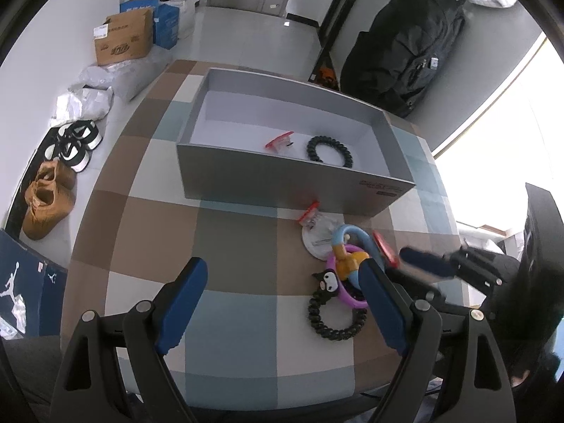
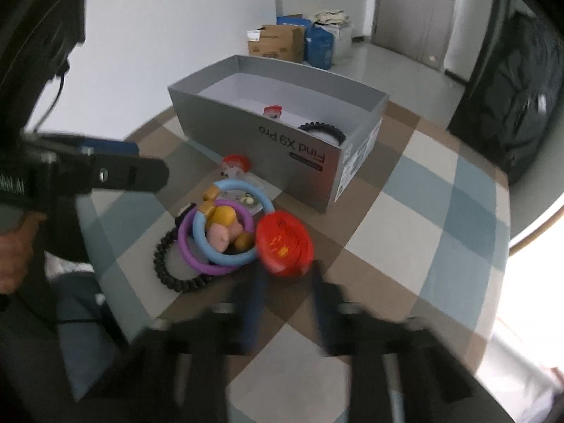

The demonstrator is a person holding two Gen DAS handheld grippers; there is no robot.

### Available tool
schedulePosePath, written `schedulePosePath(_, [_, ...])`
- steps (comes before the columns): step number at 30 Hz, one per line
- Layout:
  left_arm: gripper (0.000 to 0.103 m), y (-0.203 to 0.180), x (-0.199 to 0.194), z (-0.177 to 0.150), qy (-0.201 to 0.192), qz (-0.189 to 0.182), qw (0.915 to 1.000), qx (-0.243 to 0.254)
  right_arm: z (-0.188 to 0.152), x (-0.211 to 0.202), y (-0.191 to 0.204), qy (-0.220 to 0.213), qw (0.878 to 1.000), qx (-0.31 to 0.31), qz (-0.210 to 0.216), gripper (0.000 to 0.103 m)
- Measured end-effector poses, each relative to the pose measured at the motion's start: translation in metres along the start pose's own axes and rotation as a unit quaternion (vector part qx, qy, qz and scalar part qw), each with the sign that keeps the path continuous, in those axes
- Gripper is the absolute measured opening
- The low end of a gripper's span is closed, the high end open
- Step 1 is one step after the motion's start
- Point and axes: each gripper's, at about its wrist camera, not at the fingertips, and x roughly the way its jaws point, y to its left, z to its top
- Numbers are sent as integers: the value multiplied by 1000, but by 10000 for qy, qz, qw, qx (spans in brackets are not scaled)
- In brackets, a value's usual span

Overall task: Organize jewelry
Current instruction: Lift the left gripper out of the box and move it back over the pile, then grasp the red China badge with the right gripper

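A grey box (image 1: 292,179) (image 2: 246,120) stands on the checked table; inside lie a black coil hair tie (image 1: 329,151) (image 2: 322,128) and a small red-capped bag (image 1: 280,141) (image 2: 273,111). In front lies a pile: blue ring (image 2: 232,225), purple ring (image 2: 197,246), black coil tie with a cartoon charm (image 1: 333,313) (image 2: 169,271), and a clear bag with a red cap (image 1: 312,218) (image 2: 236,165). My left gripper (image 1: 282,303) is open above the table, left of the pile. My right gripper (image 2: 287,282) is blurred, its fingers close around a red round piece (image 2: 285,243) (image 1: 386,248).
Shoes (image 1: 49,201) and cardboard boxes (image 1: 123,37) sit on the floor to the left. A black backpack (image 1: 409,56) stands behind the table. The table's edge runs close to both grippers.
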Motion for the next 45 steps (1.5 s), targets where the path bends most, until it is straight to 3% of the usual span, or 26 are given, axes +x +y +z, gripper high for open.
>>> schedulePosePath(7, [84, 2, 2, 1, 44, 23, 10000, -46, 0, -4, -1, -120, 9998, 117, 75, 0])
schedulePosePath(15, [84, -3, 0, -4, 147, -47, 9997, 190, 3, -9, -26, -259, 9938, 935, 534, 0])
schedulePosePath(20, [84, -8, -1, -8, 130, 78, 9992, 375, 4, -7, -18, -157, 9968, 683, 383, 2])
schedulePosePath(21, [84, -6, -1, -8, 151, 58, 9993, 343, 4, -7, -15, -146, 9975, 612, 328, 9])
schedulePosePath(23, [84, -2, 1, -7, 194, 32, 9995, 252, 4, -4, -10, -86, 9980, 465, 413, 35])
schedulePosePath(24, [84, -2, 1, -7, 198, 29, 9995, 229, 4, -4, -8, -110, 9987, 365, 341, 59])
schedulePosePath(25, [84, -1, 1, -6, 200, 27, 9996, 199, 5, -4, -4, -146, 9994, 213, 226, 67])
schedulePosePath(33, [84, 0, 3, -4, 212, 10, 9996, 193, 16, 4, 9, -14, 9921, -1248, -97, 64])
schedulePosePath(38, [84, 1, 3, -2, 177, -33, 9996, 235, 24, 10, 5, 73, 9814, -1883, 351, 63])
schedulePosePath(40, [84, 3, 4, -2, 210, -26, 9995, 216, 28, 13, 1, 118, 9782, -1974, 634, 58])
schedulePosePath(44, [84, 6, 6, 0, 242, -39, 9996, 144, 31, 18, -9, 97, 9787, -1762, 1053, 54])
schedulePosePath(45, [84, 7, 7, 0, 251, -39, 9996, 123, 30, 19, -11, 100, 9789, -1704, 1118, 48])
